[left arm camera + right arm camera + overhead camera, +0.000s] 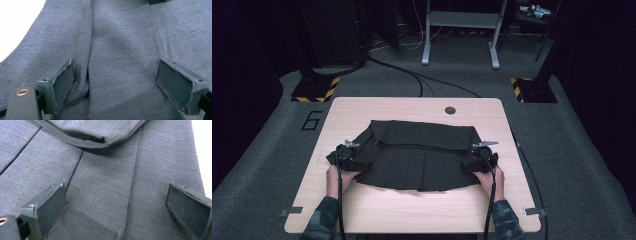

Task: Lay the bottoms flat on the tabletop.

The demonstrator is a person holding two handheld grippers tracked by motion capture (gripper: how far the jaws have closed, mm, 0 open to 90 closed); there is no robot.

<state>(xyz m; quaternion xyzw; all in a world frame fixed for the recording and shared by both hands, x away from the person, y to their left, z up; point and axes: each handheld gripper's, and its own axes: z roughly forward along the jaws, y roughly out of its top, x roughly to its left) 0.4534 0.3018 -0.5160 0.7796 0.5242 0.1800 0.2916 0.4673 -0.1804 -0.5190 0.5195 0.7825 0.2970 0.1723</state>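
Note:
A dark pleated skirt [414, 155] lies flat on the light wooden table [412, 207], its upper part folded down over the pleats. My left gripper [348, 157] rests on the skirt's left edge and my right gripper [479, 160] on its right edge. In the left gripper view the jaws of the left gripper [116, 82] stand wide open over grey pleated cloth [120, 50], touching it. In the right gripper view the right gripper [116, 210] is open too, its jaws spread on the cloth [105, 182] below a folded hem [87, 141].
A round cable hole [450, 110] sits near the table's far edge. Bare wood runs along the front. Beyond the table are dark carpet, cables, a metal frame [460, 30] and yellow-black striped stand bases [314, 90].

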